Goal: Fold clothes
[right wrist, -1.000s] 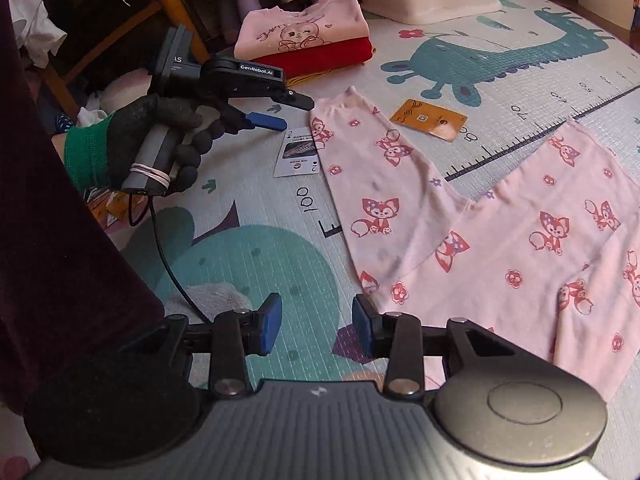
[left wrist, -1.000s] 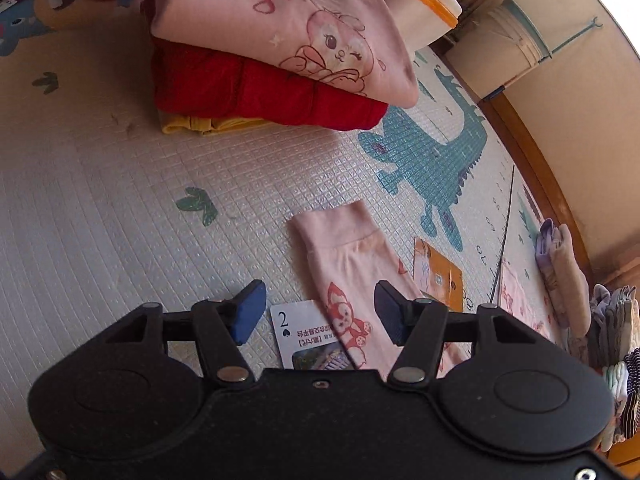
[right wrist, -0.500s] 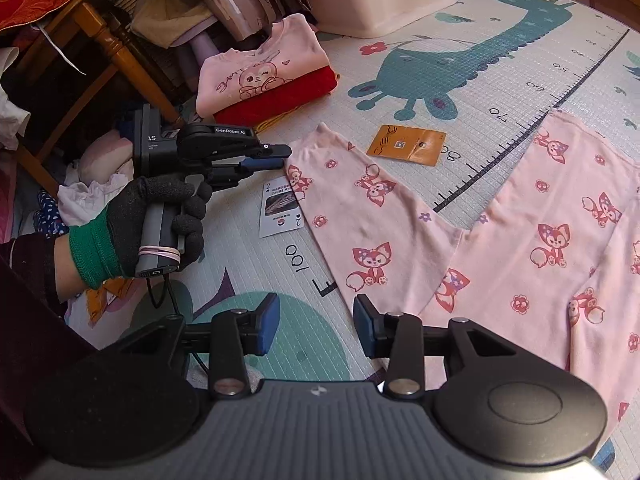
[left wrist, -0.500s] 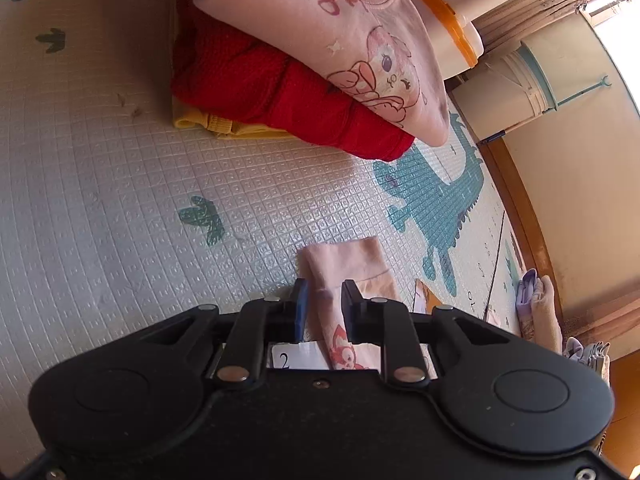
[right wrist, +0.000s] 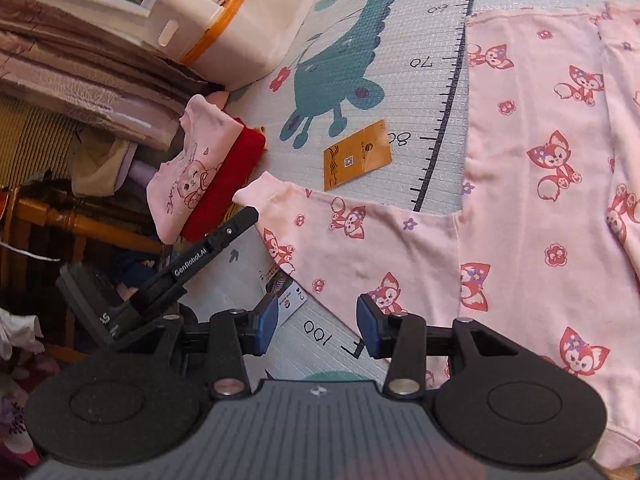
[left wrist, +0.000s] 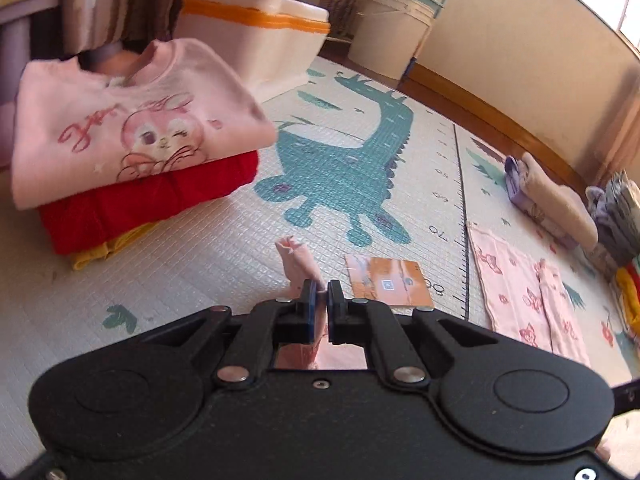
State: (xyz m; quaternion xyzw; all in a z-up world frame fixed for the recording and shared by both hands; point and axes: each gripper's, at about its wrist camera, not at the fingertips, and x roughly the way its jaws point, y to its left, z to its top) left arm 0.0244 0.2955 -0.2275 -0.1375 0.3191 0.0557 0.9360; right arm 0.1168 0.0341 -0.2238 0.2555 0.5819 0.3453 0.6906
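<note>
Gripping the cuff end of a pink fox-print garment (left wrist: pixel 298 260), the left tool (left wrist: pixel 319 294) has its blue-padded jaws pinched together on the fabric, with the cloth standing up between and ahead of the pads. From the right wrist view the same left tool (right wrist: pixel 250 213) reaches in from the left edge, its black tip at the sleeve cuff, which looks slightly raised off the mat.

Right tool (right wrist: pixel 316 322): jaws spread wide, nothing between them, hovering over the lower edge of the sleeve near the printed "100" mark.

Pink fox-print garment (right wrist: pixel 520 200): spread flat on the foam play mat (right wrist: pixel 400 60), body to the right, one sleeve running left toward the left tool. A fold of the fabric lies over the body at the far right.

Around it:
- orange rectangular card (right wrist: pixel 357 155) lying on the mat just above the sleeve, beside the printed ruler line.
- white playing card (right wrist: pixel 286 294) partly tucked under the sleeve's lower edge.
- teal dinosaur print (left wrist: pixel 352 168) on the mat beyond the card.
- stack of folded clothes (left wrist: pixel 132 148), pink cartoon sweatshirt on top, red garment under it, yellow at the bottom, left of the sleeve.
- white storage bin with orange trim (left wrist: pixel 256 28) behind the stack.
- more folded clothes (left wrist: pixel 556 196) at the far right edge of the mat.
</note>
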